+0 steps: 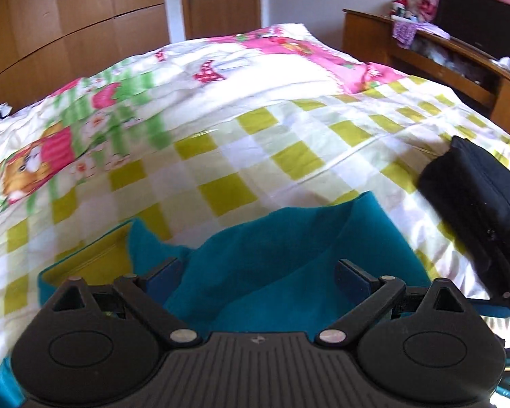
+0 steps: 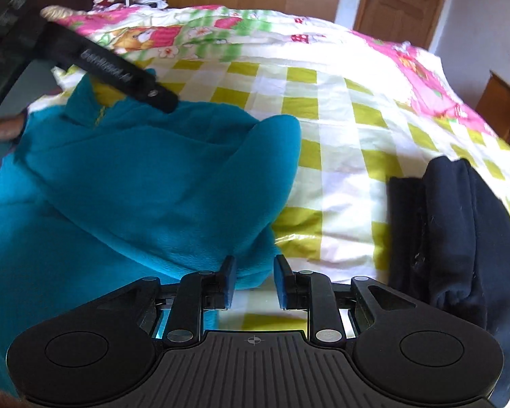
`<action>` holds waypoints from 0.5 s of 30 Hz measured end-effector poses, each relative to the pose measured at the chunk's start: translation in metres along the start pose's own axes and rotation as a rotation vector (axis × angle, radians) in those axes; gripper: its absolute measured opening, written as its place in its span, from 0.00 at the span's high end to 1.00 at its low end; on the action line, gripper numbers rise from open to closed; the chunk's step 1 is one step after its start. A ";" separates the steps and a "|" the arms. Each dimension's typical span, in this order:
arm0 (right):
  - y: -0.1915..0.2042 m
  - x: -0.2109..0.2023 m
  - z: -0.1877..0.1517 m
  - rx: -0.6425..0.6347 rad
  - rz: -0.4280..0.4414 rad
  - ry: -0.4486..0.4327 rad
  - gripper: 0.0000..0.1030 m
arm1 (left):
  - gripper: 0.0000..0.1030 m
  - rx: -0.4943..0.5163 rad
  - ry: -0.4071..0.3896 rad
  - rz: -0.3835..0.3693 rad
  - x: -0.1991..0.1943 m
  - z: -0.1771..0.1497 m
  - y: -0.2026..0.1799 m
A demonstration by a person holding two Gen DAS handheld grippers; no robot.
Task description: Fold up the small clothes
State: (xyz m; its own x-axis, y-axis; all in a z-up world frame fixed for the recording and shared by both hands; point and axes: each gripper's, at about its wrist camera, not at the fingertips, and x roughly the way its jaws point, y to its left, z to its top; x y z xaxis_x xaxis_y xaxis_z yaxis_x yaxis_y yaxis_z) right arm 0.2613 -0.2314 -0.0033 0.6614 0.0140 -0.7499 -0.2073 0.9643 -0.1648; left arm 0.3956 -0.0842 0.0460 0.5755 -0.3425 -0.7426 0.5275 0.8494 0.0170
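A teal fleece garment with a yellow inner lining lies at the near edge of the bed. My left gripper hovers over it, jaws wide open, holding nothing. In the right wrist view the same teal garment is bunched up with a fold raised toward the middle. My right gripper has its pads close together on the garment's near corner. The left gripper's black finger crosses above the collar area, and a person's fingertips show at the far left.
A folded dark navy garment sits on the bed to the right of the teal one and shows again as the navy garment. The checked yellow-and-white bedspread stretches ahead. A wooden shelf unit stands beyond the bed's right side, with a wardrobe and door behind.
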 end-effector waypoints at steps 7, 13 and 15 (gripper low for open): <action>-0.013 -0.008 -0.028 -0.205 0.052 -0.059 0.66 | 0.00 0.090 0.052 -0.110 0.030 0.021 -0.026; 0.001 0.011 -0.026 -0.303 0.092 -0.145 0.61 | 0.00 0.168 0.082 -0.186 0.059 0.036 -0.045; 0.006 0.019 -0.024 -0.336 0.069 -0.180 0.62 | 0.02 0.215 0.107 -0.216 0.068 0.038 -0.056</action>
State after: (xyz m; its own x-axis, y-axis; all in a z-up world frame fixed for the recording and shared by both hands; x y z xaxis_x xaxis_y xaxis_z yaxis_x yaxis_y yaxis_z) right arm 0.2550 -0.2314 -0.0339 0.7472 0.1506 -0.6473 -0.4608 0.8193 -0.3412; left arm 0.4288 -0.1702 0.0198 0.3728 -0.4516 -0.8106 0.7565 0.6537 -0.0163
